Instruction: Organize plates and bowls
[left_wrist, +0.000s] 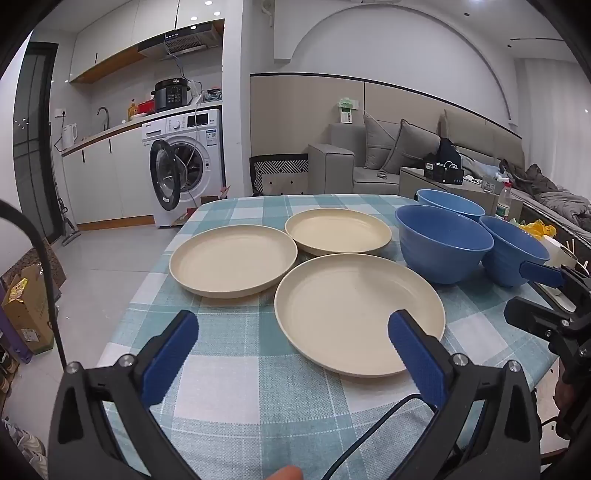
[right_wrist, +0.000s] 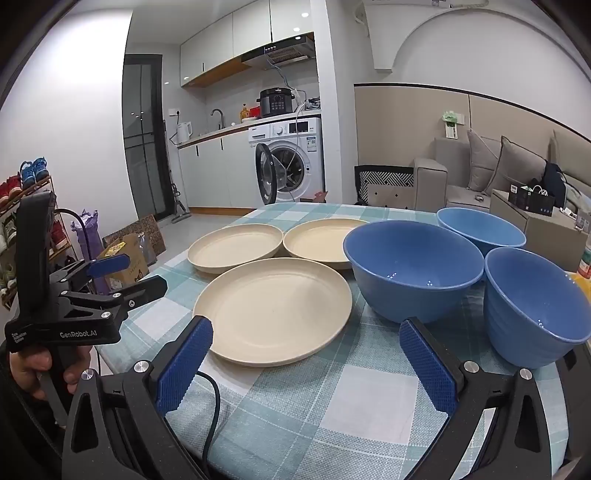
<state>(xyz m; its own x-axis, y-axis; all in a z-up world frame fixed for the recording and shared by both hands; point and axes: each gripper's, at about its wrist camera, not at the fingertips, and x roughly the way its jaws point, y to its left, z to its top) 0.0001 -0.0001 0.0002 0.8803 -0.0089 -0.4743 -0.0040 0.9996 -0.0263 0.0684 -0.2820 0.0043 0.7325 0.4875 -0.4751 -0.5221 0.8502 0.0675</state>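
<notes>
Both grippers hover low over the near edge of the worktop (left_wrist: 236, 373), which wears a teal-and-white checked cloth. Left gripper (left_wrist: 291, 332): jaws spread wide, nothing between them, its right blue pad over the rim of the nearest plate. Right gripper (right_wrist: 306, 339): jaws likewise released and empty.

Count, left to right:
- Three round cream plastic plates, lying flat in a tight cluster: left plate (left_wrist: 232, 260), far plate (left_wrist: 338, 230), near plate (left_wrist: 358, 314). Near plate's rim overlaps the left plate's edge.
- Three deep blue plastic bowls, upright, just beside the plates on the right: large front bowl (right_wrist: 412, 269), far bowl (right_wrist: 480, 230), right bowl (right_wrist: 535, 306) close to the worktop's right edge. Whether the bowls touch, I cannot tell.

Room: white washing machine (left_wrist: 184, 166) with door open at left, kitchen counter beyond it; grey sofa (left_wrist: 388, 155) with cushions at right. Pale tiled floor.
</notes>
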